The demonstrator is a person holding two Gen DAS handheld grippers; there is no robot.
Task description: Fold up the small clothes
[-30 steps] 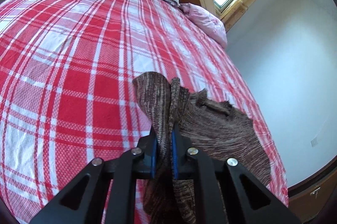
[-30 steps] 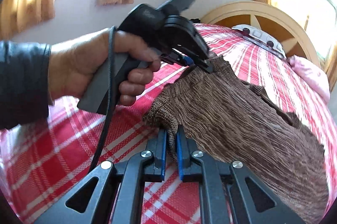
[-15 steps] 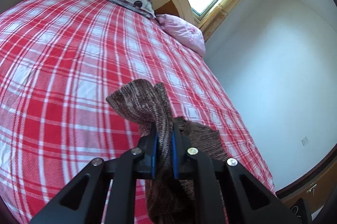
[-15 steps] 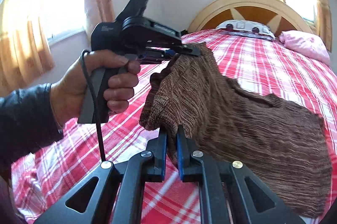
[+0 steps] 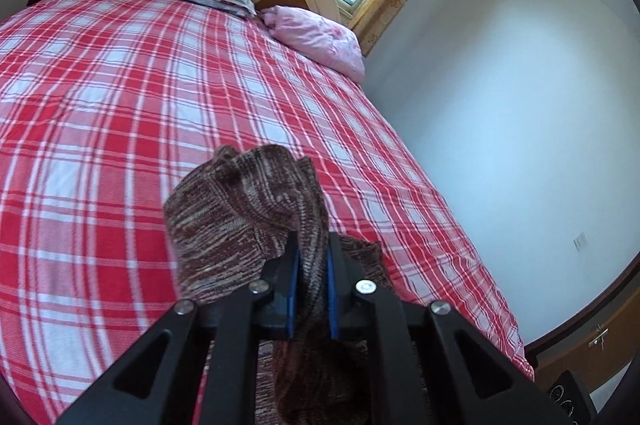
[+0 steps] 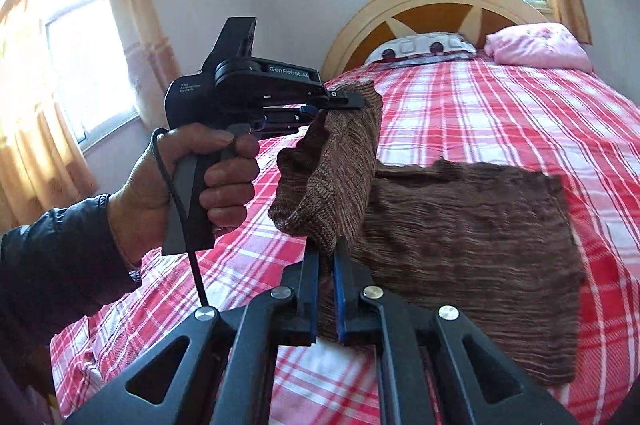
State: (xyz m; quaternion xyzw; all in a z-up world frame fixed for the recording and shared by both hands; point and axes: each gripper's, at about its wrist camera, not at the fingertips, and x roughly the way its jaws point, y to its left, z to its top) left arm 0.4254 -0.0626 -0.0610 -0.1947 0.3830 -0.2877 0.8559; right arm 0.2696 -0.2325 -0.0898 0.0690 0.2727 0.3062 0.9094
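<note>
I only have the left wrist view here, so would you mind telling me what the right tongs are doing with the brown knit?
Observer: The right tongs are shut on a lower edge of the brown knit garment.
Operator: Thanks. Is the whole garment off the bed?
Observer: No, most of it lies spread flat on the red plaid bedspread; only the held end is raised.
Operator: And how do my left tongs look from there?
Observer: The left tongs pinch the top of that raised end, above the right tongs, with a hand on the grip.
</note>
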